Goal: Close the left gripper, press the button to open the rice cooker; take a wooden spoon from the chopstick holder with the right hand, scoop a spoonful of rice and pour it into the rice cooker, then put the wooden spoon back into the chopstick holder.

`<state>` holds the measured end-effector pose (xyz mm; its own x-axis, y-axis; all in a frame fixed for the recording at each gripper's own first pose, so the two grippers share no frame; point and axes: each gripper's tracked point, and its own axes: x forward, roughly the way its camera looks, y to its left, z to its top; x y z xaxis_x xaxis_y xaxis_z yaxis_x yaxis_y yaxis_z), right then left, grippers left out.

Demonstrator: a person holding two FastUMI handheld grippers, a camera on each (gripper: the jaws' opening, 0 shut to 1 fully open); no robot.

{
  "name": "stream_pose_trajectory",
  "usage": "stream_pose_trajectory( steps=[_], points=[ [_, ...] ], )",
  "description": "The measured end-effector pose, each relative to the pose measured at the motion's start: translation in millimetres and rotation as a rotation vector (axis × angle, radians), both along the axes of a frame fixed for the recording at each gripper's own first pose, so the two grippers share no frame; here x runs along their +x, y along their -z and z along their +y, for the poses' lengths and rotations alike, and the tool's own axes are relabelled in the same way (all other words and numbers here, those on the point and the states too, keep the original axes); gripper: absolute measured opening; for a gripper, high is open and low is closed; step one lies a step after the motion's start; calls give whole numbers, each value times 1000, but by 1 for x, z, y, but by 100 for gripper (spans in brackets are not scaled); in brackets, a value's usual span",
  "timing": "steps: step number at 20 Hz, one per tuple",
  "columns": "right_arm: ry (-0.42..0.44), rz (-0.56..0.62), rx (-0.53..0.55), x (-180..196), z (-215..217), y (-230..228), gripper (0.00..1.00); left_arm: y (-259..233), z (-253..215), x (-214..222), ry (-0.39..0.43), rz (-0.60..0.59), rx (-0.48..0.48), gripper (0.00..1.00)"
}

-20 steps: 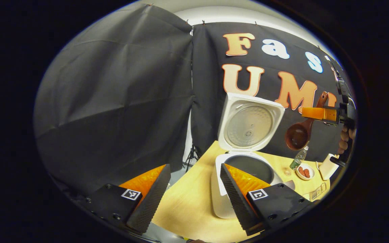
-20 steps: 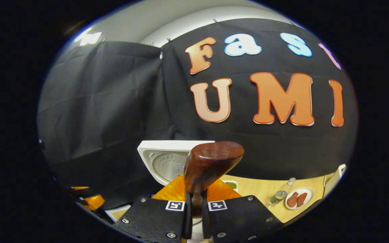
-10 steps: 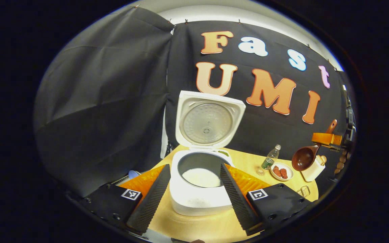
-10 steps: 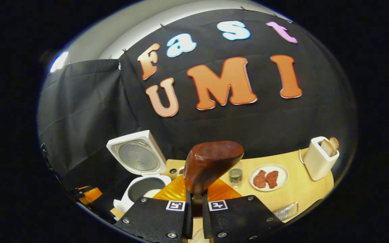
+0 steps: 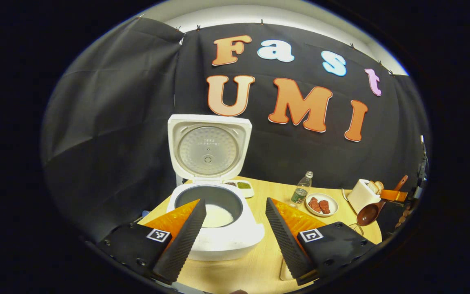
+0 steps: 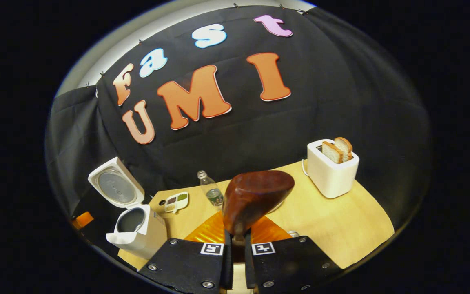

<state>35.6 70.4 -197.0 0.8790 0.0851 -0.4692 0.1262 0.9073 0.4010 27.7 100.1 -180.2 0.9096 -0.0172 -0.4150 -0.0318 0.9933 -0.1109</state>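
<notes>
The white rice cooker (image 5: pixel 218 234) stands open on the wooden table, its lid (image 5: pixel 208 147) upright, with white rice (image 5: pixel 218 215) in the dark pot. My left gripper (image 5: pixel 233 241) is open just in front of it, one finger on each side of the cooker's front. Far right, above the table's edge, my right gripper (image 5: pixel 394 195) is shut on the handle of the brown wooden spoon (image 5: pixel 369 214), whose bowl hangs down. In the right gripper view the spoon's bowl (image 6: pixel 255 200) rises above the shut right gripper (image 6: pixel 235 245); the cooker (image 6: pixel 137 230) stands far left.
A white toaster (image 6: pixel 332 173) with two slices of bread stands at the back right of the table (image 6: pixel 341 228). A small bottle (image 5: pixel 301 190), a plate of red meat (image 5: pixel 320 204) and a divided condiment dish (image 5: pixel 241 185) sit behind, between cooker and toaster.
My right gripper has carried the spoon down and to the right, away from the cooker and toward the toaster side. My left gripper has swung to face the cooker and stays open.
</notes>
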Motion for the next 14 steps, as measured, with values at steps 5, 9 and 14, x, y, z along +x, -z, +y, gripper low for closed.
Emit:
stream_pose_trajectory(
  steps=[5, 9, 14],
  points=[
    [11, 31, -10, 3, -34, 41, 12, -2, -20, -14, -14, 0, 33, 100],
    [2, 91, 4, 8, -44, 85, 14, -16, -15, -19, -60, -12, 68, 100],
    [-21, 136, 63, 7, -38, 122, 16, -26, -8, -25, -99, -9, 114, 100]
  ],
)
